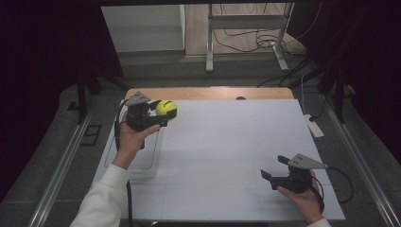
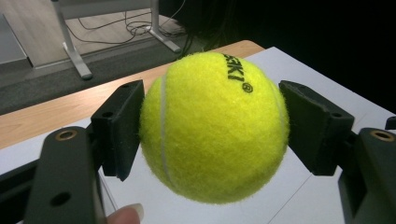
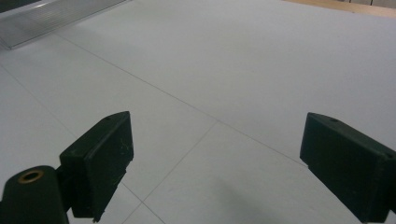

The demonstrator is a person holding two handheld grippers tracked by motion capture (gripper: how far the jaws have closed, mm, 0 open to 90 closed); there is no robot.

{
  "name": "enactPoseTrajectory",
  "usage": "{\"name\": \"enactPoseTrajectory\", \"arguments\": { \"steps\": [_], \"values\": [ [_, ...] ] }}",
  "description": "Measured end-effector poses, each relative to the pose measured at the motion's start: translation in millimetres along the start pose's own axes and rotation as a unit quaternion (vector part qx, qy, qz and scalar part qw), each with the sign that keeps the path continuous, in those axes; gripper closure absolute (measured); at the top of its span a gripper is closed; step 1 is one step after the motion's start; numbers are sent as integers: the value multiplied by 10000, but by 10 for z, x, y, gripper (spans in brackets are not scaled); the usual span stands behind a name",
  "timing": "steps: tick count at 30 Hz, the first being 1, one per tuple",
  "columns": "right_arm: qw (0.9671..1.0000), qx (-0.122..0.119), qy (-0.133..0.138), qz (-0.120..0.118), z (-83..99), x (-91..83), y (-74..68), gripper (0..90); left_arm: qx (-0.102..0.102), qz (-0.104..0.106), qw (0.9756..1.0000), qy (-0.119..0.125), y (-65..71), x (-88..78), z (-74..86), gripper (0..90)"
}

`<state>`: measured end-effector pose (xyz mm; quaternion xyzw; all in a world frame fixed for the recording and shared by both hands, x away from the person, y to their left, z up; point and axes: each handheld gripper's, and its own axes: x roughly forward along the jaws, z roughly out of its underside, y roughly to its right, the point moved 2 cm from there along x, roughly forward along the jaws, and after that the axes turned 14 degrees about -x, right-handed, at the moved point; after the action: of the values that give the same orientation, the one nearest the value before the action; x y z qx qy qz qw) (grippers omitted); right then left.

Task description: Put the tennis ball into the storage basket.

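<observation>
Fuzzy yellow felt tennis ball [image 2: 214, 127] clamped between left gripper [image 1: 161, 113] pads, seemingly lifted above white worktop's [image 1: 227, 156] far left corner. Right gripper [image 1: 275, 167] gaping, empty, near right edge, well apart.

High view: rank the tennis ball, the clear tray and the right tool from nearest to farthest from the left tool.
1. Tennis ball, clamped in the left tool, far left.
2. Clear tray, just below it, at the left edge.
3. Right tool, across the white board, near right.
</observation>
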<state>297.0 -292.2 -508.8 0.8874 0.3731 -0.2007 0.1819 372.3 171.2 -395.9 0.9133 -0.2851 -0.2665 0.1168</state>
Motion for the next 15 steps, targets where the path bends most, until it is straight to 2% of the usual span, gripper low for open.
{"name": "enactPoseTrajectory", "arguments": {
  "steps": [15],
  "values": [
    [10000, -6, -8, 3, -1, 0, 1, 103, -118, -189, 9997, 41, -150, -27, -24, 275]
  ]
}}
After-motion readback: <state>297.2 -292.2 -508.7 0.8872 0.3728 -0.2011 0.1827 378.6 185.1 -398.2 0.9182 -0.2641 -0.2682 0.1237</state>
